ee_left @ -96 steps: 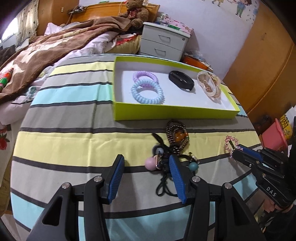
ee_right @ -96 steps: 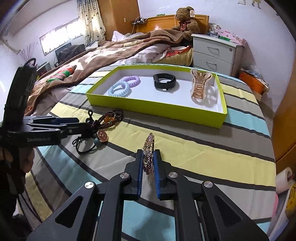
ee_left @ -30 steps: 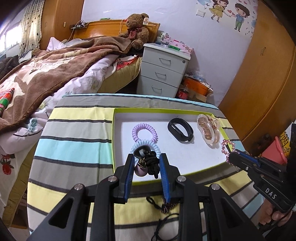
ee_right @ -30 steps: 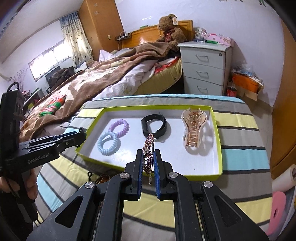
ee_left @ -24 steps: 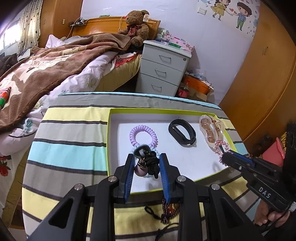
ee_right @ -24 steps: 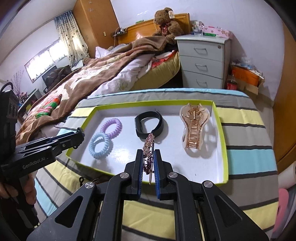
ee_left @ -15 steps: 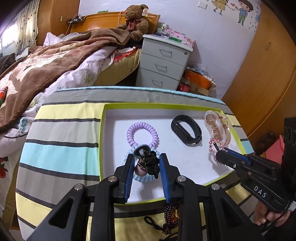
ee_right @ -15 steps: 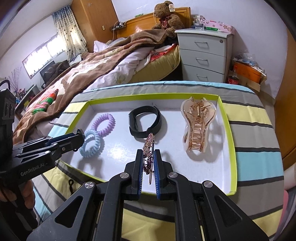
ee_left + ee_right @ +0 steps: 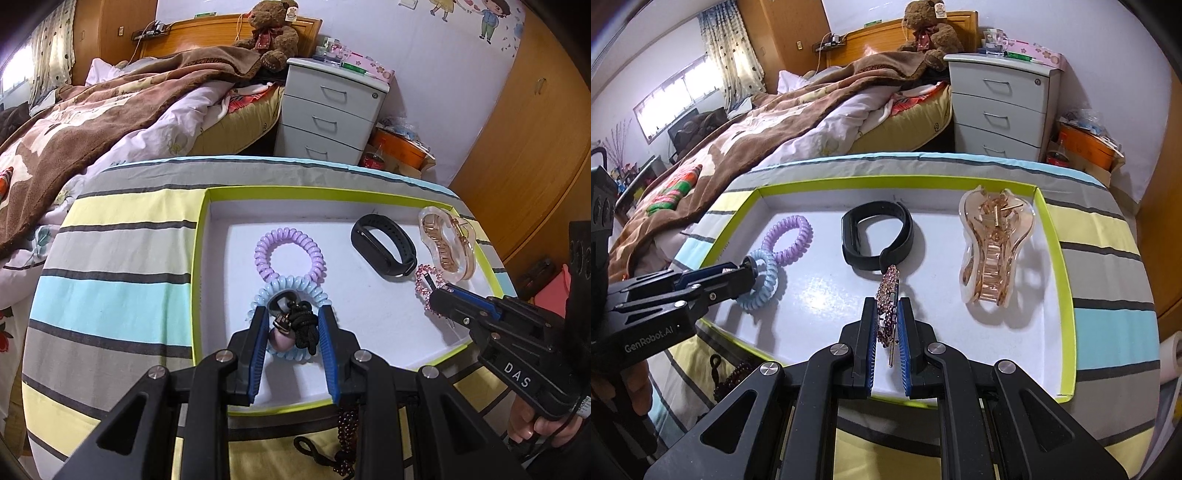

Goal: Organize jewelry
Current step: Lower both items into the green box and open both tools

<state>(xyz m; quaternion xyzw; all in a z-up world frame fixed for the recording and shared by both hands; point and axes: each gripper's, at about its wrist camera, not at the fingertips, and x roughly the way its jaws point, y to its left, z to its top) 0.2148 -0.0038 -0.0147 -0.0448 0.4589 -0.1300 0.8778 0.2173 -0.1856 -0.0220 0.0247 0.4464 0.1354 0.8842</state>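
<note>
Both grippers w/ hair tie (image 9: 295, 328) & brooch (image 9: 888, 302) moved over tray (image 9: 1067, 314).

Glossy plastic coil ties (image 9: 290, 254), matt black band (image 9: 877, 236), translucent claw clip (image 9: 993, 243), striped cloth (image 9: 118, 258).
</note>
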